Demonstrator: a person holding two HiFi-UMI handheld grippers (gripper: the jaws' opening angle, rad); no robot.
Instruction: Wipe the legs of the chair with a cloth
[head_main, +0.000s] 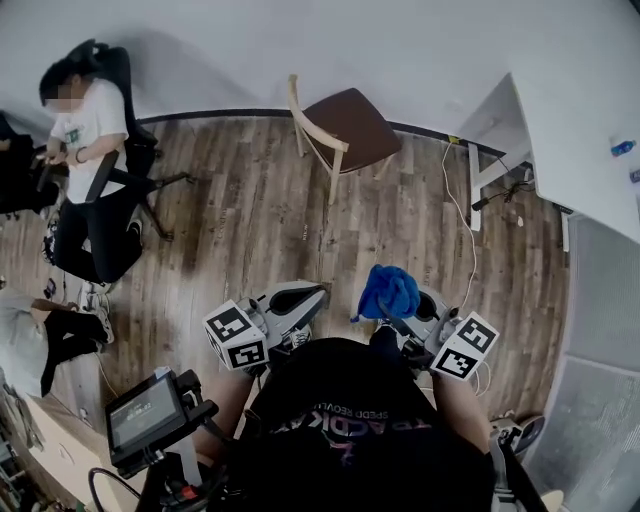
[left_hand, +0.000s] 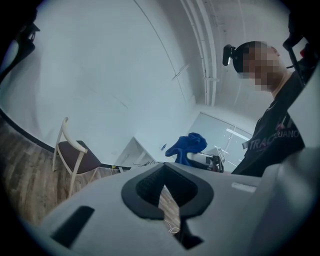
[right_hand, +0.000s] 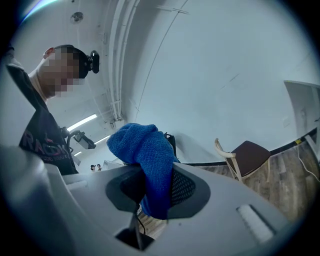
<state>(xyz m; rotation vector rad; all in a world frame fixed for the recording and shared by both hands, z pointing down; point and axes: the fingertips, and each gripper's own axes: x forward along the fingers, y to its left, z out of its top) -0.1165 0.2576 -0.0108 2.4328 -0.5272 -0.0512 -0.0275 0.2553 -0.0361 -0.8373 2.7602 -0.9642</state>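
Right gripper is clamped on the blue cloth, which is bunched up above the jaws. Left gripper has its jaws closed together, empty. Both are held near, close to the person's torso, over the wood floor. Chair stands at far centre by the wall, well apart from the cloth.

chair, one leg hidden under seat, white table cut off by right edge

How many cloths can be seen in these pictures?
1. The blue cloth is gripped in the right claw, far from the chair. No other cloth shows, though one may be hidden.
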